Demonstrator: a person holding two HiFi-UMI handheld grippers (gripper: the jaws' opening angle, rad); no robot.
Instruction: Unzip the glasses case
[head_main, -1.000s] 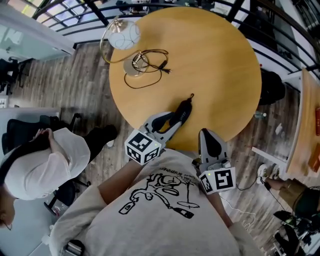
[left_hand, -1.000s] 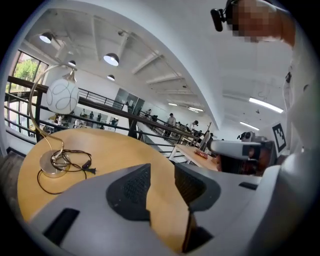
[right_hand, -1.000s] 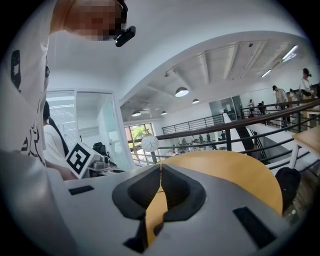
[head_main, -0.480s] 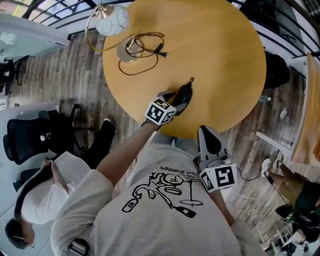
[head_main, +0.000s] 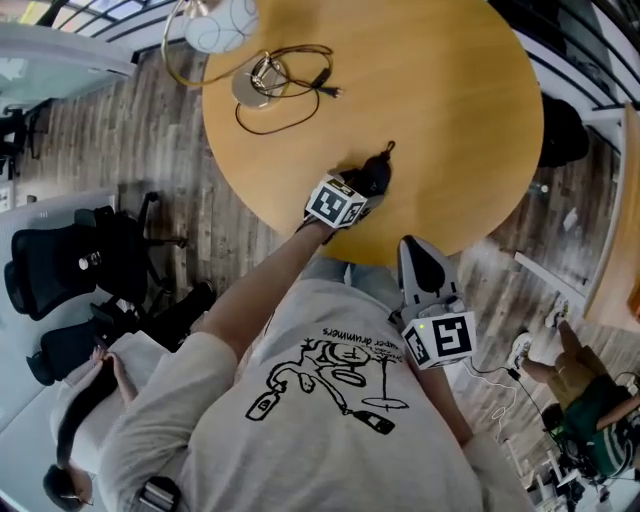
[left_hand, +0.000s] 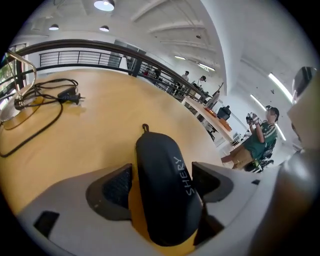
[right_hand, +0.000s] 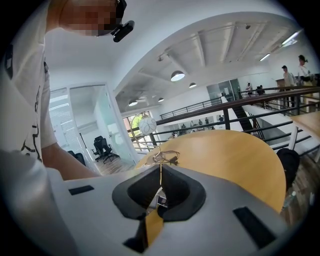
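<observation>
The black zipped glasses case (head_main: 377, 177) lies on the round wooden table (head_main: 450, 100) near its front edge, its zip pull (left_hand: 145, 127) pointing away from me. In the left gripper view the case (left_hand: 165, 185) sits lengthwise between the jaws of my left gripper (left_hand: 161, 177). Those jaws are opening; bare table shows between the left pad and the case. The left gripper (head_main: 362, 188) points down at the table. My right gripper (head_main: 417, 247) hangs off the table's front edge, close to my body, its jaws shut on nothing (right_hand: 160, 192).
A lamp with a white globe (head_main: 220, 22), its round base (head_main: 255, 85) and a coiled black cable (head_main: 295, 60) stand at the table's far left. Black office chairs (head_main: 60, 265) and a seated person (head_main: 90, 400) are on the floor to the left.
My left gripper went down and forward from near my chest onto the table with the case. Its jaws have spread wider around the case. The right gripper sank slightly.
</observation>
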